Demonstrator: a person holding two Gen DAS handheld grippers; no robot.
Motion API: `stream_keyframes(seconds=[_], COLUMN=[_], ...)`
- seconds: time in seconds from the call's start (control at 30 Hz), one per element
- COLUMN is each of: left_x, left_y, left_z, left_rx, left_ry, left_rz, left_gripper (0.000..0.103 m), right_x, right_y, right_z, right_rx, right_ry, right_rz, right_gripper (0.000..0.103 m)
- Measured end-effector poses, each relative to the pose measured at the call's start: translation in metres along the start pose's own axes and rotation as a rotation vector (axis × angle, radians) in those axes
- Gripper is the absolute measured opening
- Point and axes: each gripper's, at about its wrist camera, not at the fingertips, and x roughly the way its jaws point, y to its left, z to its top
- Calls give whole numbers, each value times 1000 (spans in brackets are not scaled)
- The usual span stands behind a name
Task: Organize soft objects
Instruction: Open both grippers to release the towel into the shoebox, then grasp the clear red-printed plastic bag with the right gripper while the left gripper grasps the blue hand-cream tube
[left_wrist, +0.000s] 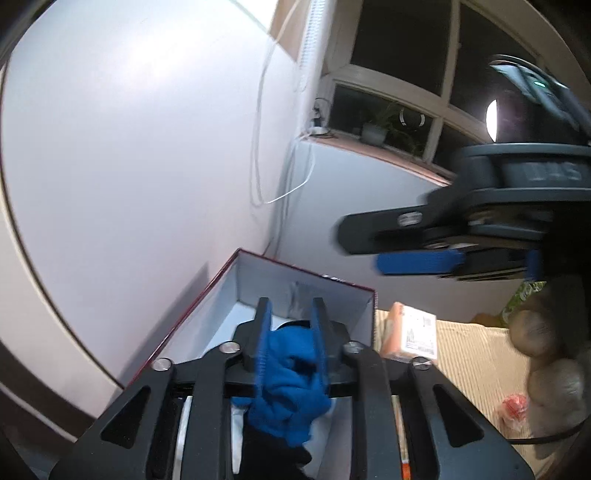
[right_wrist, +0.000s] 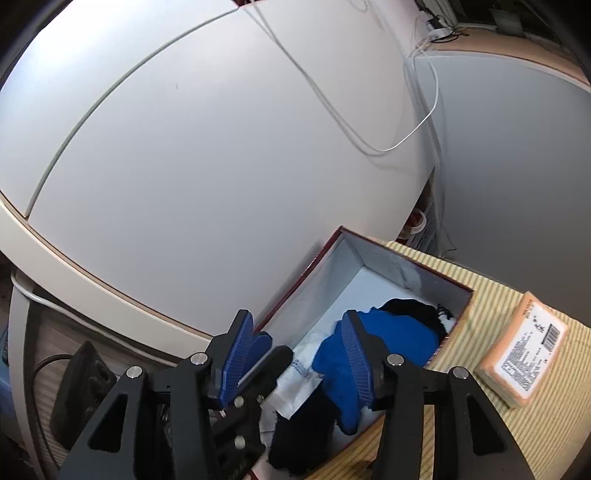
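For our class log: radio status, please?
Right gripper open, empty. Left gripper around blue cloth, grip unclear. Cloth over open box. Nothing in the way.

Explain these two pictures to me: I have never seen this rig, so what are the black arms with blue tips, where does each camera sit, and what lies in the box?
No robot here: a person carries a two-finger hand-held gripper in each hand, each with a fisheye camera looking along its blue-padded fingers. The left view shows the left hand-held gripper with a blue and black fabric bundle between its pads; whether they press it is unclear. The right hand-held gripper crosses that picture. In its own view, the right gripper's jaws stand apart, empty, above the red-edged cardboard box with a white inside, which holds the bundle. Beside the box, on the striped yellow cloth, lies an orange rectangular packet with a printed label.
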Motion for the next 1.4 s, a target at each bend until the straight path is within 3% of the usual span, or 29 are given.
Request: stream_keyframes(seconds=[0.17,0.33,0.5,0.67,0.9,1.03,1.23,1.4], left_x=[-16,-46,-72,-90,-91,-83,-59,-35], left_y=[1,-8,-28,-45,-69,-84,-78,-75], left_z=[-2,-7,-20,-40,-76,-99,-136,-163], left_rx=[-16,4,41,66,63,94,23,-45], left_ry=[-12,-49,-63,-50,24,80,199,292], left_rz=[-30,-79,-142,-217,-315,-339,-347,-342], left_gripper=[32,46,56,59,60,62,64,64], right_x=[-23,-63,-116,-179,-253,-276,-280,-279], right_y=[-2,-9,-21,-58,-105,-131,-174,-215], right_z=[-8,-28,-69,-114,-183,-228,-288,-316], right_rx=[-23,-54,-107,-26,42,54,135,283], right_ry=[-18,-63,-93,-162,-295,-345,-311,-265], right_rz=[-11,-39,-112,-111,-196,-270,-346,-296], right_gripper=[51,61,62,63,64,77,77,77])
